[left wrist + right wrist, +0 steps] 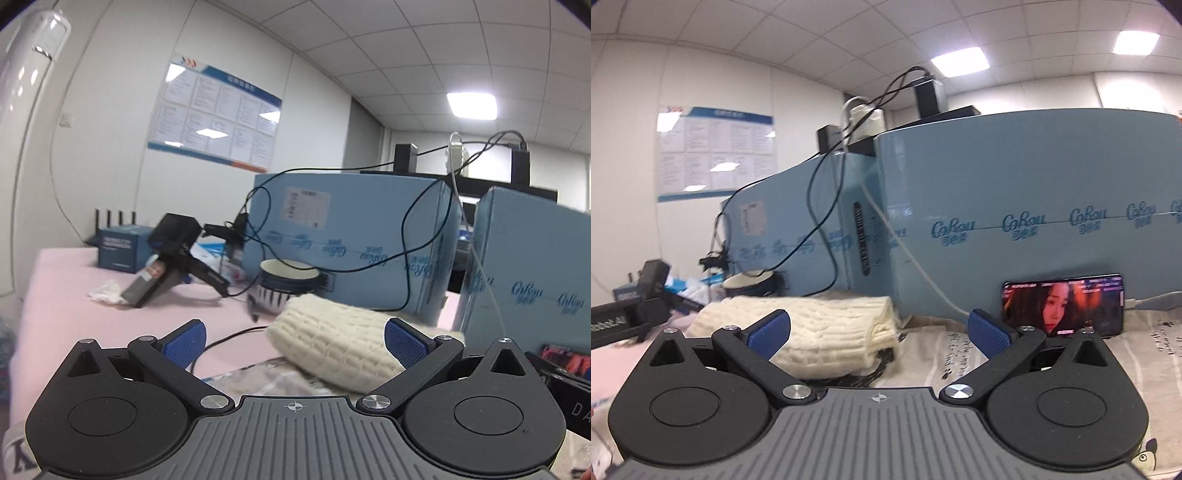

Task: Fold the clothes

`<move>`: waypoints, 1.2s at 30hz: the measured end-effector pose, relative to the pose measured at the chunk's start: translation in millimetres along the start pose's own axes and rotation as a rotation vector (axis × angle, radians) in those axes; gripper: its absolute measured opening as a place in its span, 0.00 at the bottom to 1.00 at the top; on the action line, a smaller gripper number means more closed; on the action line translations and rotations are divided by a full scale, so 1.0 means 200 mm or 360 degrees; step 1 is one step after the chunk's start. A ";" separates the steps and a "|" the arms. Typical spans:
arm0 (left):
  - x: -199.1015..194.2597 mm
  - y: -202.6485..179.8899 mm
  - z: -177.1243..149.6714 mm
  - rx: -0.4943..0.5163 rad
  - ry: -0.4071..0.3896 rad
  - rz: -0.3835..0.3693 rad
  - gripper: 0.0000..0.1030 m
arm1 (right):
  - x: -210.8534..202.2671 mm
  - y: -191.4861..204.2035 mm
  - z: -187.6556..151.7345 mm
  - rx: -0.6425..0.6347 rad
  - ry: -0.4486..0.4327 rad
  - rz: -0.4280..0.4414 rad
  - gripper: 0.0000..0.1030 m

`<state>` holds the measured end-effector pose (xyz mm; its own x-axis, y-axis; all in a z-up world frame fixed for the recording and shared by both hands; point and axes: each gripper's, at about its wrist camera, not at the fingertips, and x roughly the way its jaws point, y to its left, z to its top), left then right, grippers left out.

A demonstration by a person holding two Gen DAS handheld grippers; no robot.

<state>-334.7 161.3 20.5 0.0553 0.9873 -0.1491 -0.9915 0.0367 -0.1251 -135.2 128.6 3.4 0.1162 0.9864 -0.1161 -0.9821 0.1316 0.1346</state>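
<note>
Our left gripper (294,341) has its jaws wide apart, empty, aimed level at the cream knit sweater (332,345), which lies as a thick folded bundle on the printed cloth (258,376). Our right gripper (879,332) gapes too. Whether another fold is due, we cannot tell; any grasp should pinch edges squarely.

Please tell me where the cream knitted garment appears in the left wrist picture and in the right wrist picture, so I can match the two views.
Left wrist view: the cream knitted garment lies right of centre, just ahead of the open claw, partly behind its right finger.
Right wrist view: the garment lies left of centre, behind the left finger of that open claw.
Shared landmark: the striped mug stands just behind the garment.
</note>
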 end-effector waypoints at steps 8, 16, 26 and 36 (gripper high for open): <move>-0.03 -0.10 -0.07 0.0189 -0.0067 0.0042 1.00 | -0.04 0.02 -0.01 -0.0079 -0.0058 0.0053 1.00; -0.07 -0.13 -0.07 0.0235 -0.0159 0.0112 1.00 | -0.07 0.05 -0.02 -0.0140 -0.0112 0.0067 1.00; -0.10 -0.13 -0.07 0.0217 -0.0216 0.0137 1.00 | -0.06 0.04 -0.02 -0.0120 -0.0093 0.0071 1.00; -0.11 -0.10 -0.07 0.0171 -0.0246 0.0211 1.00 | -0.06 0.03 -0.02 -0.0097 -0.0086 0.0068 1.00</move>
<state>-313.7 136.3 12.8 -0.0870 0.9962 -0.0042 -0.9962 -0.0870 -0.0077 -143.2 116.9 1.1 0.0800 0.9951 -0.0577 -0.9934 0.0844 0.0780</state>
